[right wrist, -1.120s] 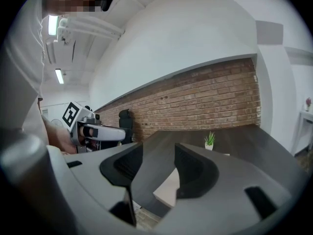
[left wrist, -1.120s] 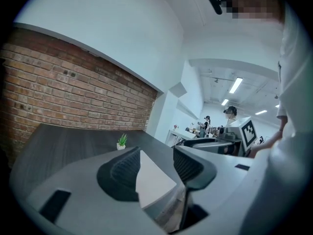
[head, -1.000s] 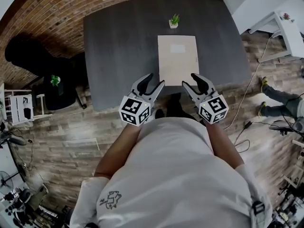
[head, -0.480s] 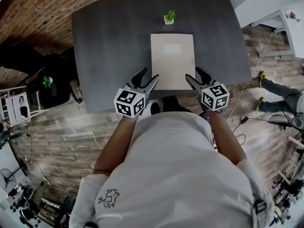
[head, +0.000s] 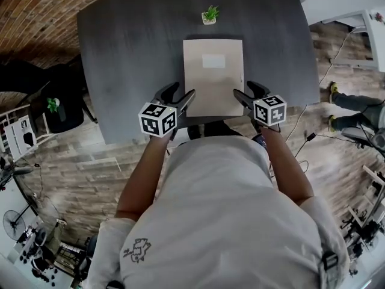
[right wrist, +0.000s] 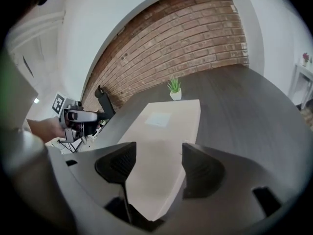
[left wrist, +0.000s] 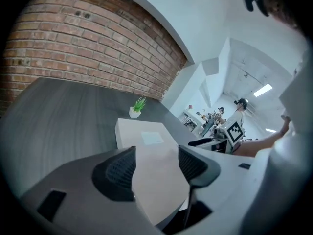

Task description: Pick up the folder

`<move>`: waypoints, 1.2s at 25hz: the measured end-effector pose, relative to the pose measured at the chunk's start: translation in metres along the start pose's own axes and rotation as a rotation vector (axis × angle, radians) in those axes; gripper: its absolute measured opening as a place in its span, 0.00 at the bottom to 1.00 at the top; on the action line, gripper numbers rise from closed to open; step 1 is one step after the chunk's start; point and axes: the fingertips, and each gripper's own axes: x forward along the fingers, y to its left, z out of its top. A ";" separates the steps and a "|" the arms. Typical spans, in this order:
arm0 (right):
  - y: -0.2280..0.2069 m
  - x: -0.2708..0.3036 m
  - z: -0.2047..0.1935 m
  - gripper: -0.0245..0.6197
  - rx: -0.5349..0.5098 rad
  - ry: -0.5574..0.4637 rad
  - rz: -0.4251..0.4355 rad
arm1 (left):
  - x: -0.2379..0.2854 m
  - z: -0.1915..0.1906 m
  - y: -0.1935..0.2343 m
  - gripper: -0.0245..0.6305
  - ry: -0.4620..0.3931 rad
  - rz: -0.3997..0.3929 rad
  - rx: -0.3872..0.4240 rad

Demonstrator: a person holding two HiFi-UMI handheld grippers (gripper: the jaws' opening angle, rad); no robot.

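A beige folder [head: 213, 77] lies flat on the dark grey table [head: 120, 53], close to the table's near edge, with a pale rectangular label [head: 213, 61] on its upper half. Beyond its far edge, apart from it, stands 1 small potted plant [head: 209, 15].

The left hand-held gripper [head: 179, 95] sits at the folder's near left corner and the right hand-held gripper [head: 249, 93] at its near right corner, 1 on each side.

In the left gripper view, the left hand-held gripper [left wrist: 156, 165] has its 2 jaws spread apart, and the folder's [left wrist: 146, 141] near corner shows in the gap between them; no jaw presses on it. The plant [left wrist: 138, 106] stands past the folder's far end, before a brick wall [left wrist: 73, 48].

In the right gripper view, the right hand-held gripper [right wrist: 159, 168] is likewise spread wide, the folder [right wrist: 161, 131] running away from between its 2 jaws toward the plant [right wrist: 174, 88]. Whether either pad touches the folder's edge cannot be told.
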 end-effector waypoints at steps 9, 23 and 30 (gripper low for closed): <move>-0.023 0.027 -0.025 0.51 0.081 0.117 0.038 | 0.032 -0.036 0.027 0.48 0.145 0.027 -0.046; -0.030 0.050 -0.038 0.50 0.163 0.201 0.122 | 0.066 -0.071 0.054 0.48 0.245 0.018 -0.190; -0.031 0.053 -0.040 0.50 0.157 0.225 0.136 | 0.072 -0.083 0.058 0.47 0.252 0.023 -0.244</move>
